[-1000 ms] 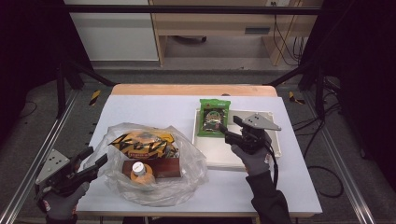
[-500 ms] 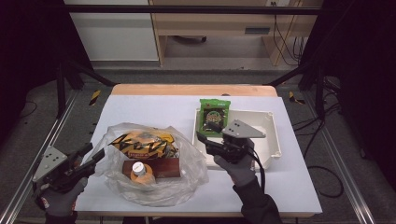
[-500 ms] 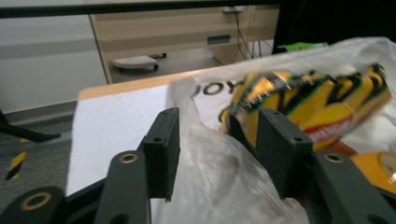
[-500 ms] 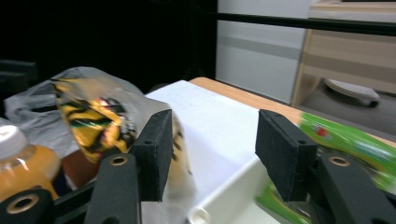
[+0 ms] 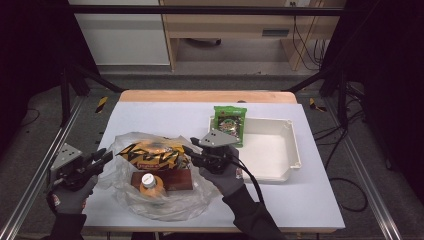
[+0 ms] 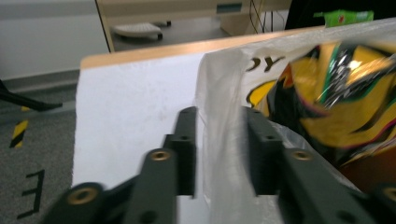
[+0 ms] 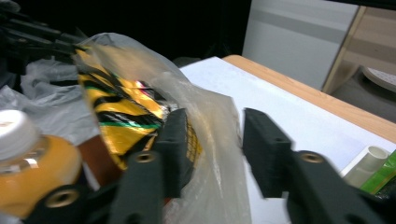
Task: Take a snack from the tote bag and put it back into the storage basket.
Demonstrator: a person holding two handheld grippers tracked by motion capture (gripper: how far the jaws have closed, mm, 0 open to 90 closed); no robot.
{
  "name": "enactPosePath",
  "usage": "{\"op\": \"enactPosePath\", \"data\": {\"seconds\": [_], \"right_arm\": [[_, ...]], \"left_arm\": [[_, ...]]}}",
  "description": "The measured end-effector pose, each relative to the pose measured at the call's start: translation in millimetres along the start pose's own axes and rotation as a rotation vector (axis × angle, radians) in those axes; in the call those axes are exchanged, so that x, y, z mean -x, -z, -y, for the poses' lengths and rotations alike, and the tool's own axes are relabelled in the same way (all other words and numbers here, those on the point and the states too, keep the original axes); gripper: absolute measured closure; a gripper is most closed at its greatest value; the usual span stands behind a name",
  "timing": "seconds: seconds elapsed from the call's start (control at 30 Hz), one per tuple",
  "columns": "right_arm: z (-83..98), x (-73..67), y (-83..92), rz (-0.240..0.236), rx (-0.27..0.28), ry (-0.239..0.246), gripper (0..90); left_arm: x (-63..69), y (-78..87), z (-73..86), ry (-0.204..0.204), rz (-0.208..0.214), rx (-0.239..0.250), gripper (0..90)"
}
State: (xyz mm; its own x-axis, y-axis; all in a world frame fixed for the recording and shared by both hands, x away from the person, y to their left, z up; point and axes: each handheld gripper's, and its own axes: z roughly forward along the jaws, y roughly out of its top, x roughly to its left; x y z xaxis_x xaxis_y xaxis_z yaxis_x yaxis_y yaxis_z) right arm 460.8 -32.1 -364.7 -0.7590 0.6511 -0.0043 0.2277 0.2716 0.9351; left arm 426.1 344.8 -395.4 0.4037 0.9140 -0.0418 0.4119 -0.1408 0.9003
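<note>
A clear plastic bag [image 5: 170,202] lies at the table's front left. It holds a yellow-and-black snack packet [image 5: 150,155], an orange bottle with a white cap [image 5: 148,184] and a brown box [image 5: 176,181]. My left gripper [image 5: 106,156] is at the bag's left edge. Its jaws have just been closing, and the bag film [image 6: 219,116] stands between them with gaps at the pads. My right gripper [image 5: 192,151] is at the bag's right edge. Its jaws have also been closing, with film [image 7: 212,121] between them, and its left finger [image 7: 175,140] lies against the packet's side.
A white tray [image 5: 292,145] sits at the right of the table, with a green snack packet [image 5: 229,122] leaning on its left rim. A wooden strip [image 5: 200,96] edges the table's far side. Dark frame rails run along both sides.
The right gripper has moved left from over the tray to the bag's right edge. The left gripper has moved in to the bag's left edge. Both pairs of jaws stand narrower.
</note>
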Motion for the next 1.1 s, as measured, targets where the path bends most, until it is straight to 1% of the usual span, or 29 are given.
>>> {"op": "enactPosePath", "data": {"seconds": [0.03,0.1,0.13,0.17,0.2,0.3,0.37,0.4,0.47,0.57,0.67,0.73,0.8,0.83,0.9,0.93,0.97,1.0,1.07,1.1], "right_arm": [[1.2,2.1,-4.5,0.010,-0.011,-0.008,75.7],[2.6,5.2,-9.6,0.024,-0.020,-0.023,83.0],[4.0,8.2,-13.6,0.033,-0.029,-0.033,86.7],[5.4,10.1,-16.5,0.039,-0.036,-0.045,88.5],[6.7,11.5,-18.7,0.036,-0.041,-0.050,89.0],[15.1,14.6,-29.7,0.061,-0.079,-0.054,89.2],[22.1,16.6,-36.1,0.069,-0.105,-0.064,88.9],[24.9,17.5,-38.3,0.070,-0.114,-0.065,88.8],[33.1,19.2,-43.6,0.087,-0.145,-0.069,88.3],[41.8,21.1,-45.4,0.098,-0.167,-0.064,86.2],[47.0,21.8,-44.6,0.098,-0.179,-0.061,82.6],[49.8,21.2,-44.7,0.094,-0.188,-0.056,79.8],[52.1,21.2,-44.8,0.081,-0.188,-0.054,74.3],[52.7,21.4,-44.4,0.074,-0.182,-0.058,71.4],[52.6,21.9,-41.6,0.053,-0.161,-0.063,66.3],[51.7,21.8,-40.1,0.051,-0.153,-0.066,63.3],[49.7,21.8,-36.9,0.046,-0.134,-0.066,60.3],[48.2,22.0,-34.4,0.039,-0.118,-0.065,58.2],[42.7,21.5,-26.2,0.026,-0.053,-0.072,50.1],[40.1,21.3,-22.1,0.021,-0.022,-0.068,46.9]], "left_arm": [[-0.4,-2.1,1.7,0.003,0.003,-0.006,77.3],[-0.9,-6.7,6.0,0.002,0.004,-0.013,84.3],[-1.0,-8.9,7.8,0.000,0.003,-0.016,86.7],[-1.2,-10.6,9.2,0.002,0.004,-0.017,87.9],[-1.6,-13.8,11.4,0.001,-0.002,-0.023,88.3],[-1.8,-24.0,18.3,0.000,-0.012,-0.056,88.9],[-1.0,-32.6,24.7,-0.006,-0.017,-0.087,88.8],[-0.1,-37.5,28.2,-0.007,-0.016,-0.111,88.8],[1.6,-42.8,32.5,-0.018,-0.014,-0.136,88.7],[5.0,-48.3,38.0,-0.035,-0.012,-0.162,87.4],[6.4,-50.4,41.9,-0.042,-0.012,-0.174,84.9],[6.7,-50.3,42.9,-0.038,-0.013,-0.167,82.3],[4.6,-47.6,42.8,-0.033,-0.011,-0.161,78.8],[3.4,-45.4,42.3,-0.025,-0.004,-0.149,75.9],[1.1,-39.6,40.4,-0.018,0.000,-0.123,67.0],[-0.2,-34.4,38.2,-0.009,-0.003,-0.094,63.1],[-1.3,-30.9,36.6,-0.003,-0.004,-0.081,57.9],[-2.5,-25.2,33.7,0.012,-0.003,-0.058,55.0],[-3.1,-15.7,28.7,0.016,-0.002,-0.021,47.7],[-2.9,-11.3,26.0,0.020,0.001,-0.004,45.1]]}}
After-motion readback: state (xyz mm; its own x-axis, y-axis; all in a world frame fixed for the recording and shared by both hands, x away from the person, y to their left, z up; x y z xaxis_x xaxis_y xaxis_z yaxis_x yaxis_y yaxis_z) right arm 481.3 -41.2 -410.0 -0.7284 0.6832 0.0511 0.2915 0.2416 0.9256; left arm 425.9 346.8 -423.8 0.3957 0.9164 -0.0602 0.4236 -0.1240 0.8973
